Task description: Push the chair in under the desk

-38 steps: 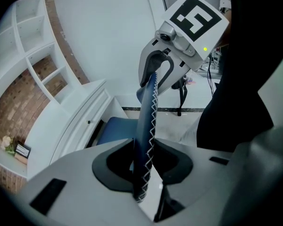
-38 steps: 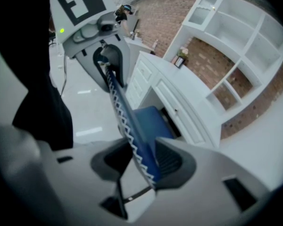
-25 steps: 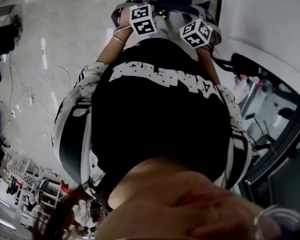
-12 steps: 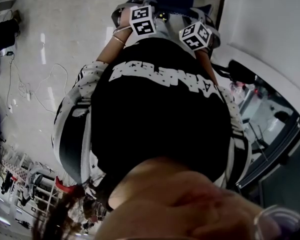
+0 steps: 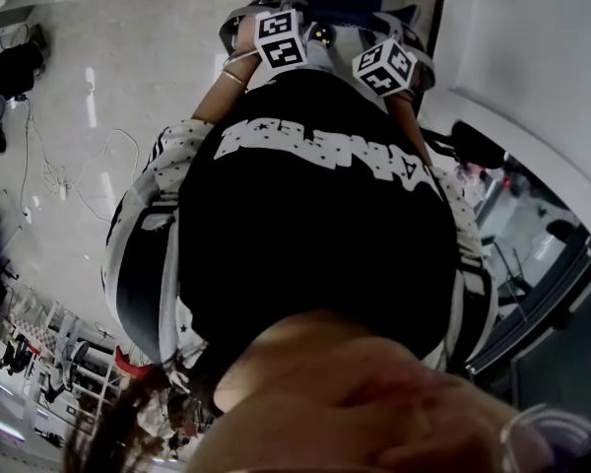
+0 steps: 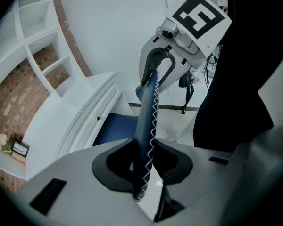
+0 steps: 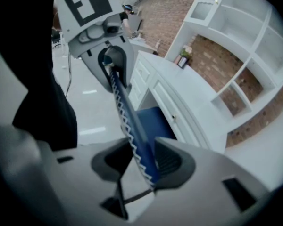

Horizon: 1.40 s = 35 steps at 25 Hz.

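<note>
Barely moved since before;
My left gripper (image 6: 145, 163) and right gripper (image 7: 142, 163) pinch the blue white-stitched chair back (image 6: 148, 121), jaws part-open; white drawered tabletop (image 6: 85, 102) lies straight beyond.

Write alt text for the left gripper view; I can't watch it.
The left gripper clamps the blue chair back along its white-stitched top edge, with the right gripper gripping the same edge farther along. At the picture's left stands the white desk, the blue seat at its front.
</note>
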Motion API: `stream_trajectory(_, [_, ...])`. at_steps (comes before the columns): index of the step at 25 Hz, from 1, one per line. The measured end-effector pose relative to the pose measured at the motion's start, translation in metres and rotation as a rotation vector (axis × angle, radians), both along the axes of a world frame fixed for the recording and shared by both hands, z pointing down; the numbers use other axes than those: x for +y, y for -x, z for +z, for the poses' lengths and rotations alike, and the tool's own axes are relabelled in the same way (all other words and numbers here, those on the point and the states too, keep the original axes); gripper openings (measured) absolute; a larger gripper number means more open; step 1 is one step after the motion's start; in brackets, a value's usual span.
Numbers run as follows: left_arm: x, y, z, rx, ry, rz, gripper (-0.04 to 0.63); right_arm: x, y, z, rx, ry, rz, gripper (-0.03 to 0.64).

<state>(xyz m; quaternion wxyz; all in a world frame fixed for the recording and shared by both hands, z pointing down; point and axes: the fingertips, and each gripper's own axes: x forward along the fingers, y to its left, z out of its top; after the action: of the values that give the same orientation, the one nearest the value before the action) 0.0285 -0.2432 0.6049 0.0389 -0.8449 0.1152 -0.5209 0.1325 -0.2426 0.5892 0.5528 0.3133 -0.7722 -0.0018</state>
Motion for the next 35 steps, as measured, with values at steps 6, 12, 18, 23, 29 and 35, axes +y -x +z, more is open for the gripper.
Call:
stream_trajectory(6, [-0.013,0.0,-0.006,-0.008,-0.001,-0.011,0.13,-0.014,-0.001,-0.006,-0.001,0.001,-0.007,0.158])
stream_trajectory(12, [-0.018,-0.001,-0.012,-0.012,0.012,-0.016,0.13,-0.018,-0.001,-0.015,-0.004,0.016,-0.015,0.158])
stream_trajectory(18, [-0.031,-0.001,0.001,-0.035,0.005,-0.031,0.13,-0.03,-0.001,-0.003,-0.006,0.012,-0.023,0.156])
stream_trajectory(23, [-0.032,-0.005,0.007,-0.039,0.024,-0.039,0.133,-0.033,-0.006,0.005,-0.013,0.006,-0.034,0.156])
stream_trajectory(29, [-0.033,-0.008,0.002,-0.042,0.031,-0.038,0.133,-0.034,-0.009,0.0,-0.014,0.0,-0.03,0.156])
stream_trajectory(35, [-0.036,-0.01,0.002,-0.046,0.038,-0.037,0.133,-0.038,-0.011,-0.002,-0.009,0.009,-0.033,0.158])
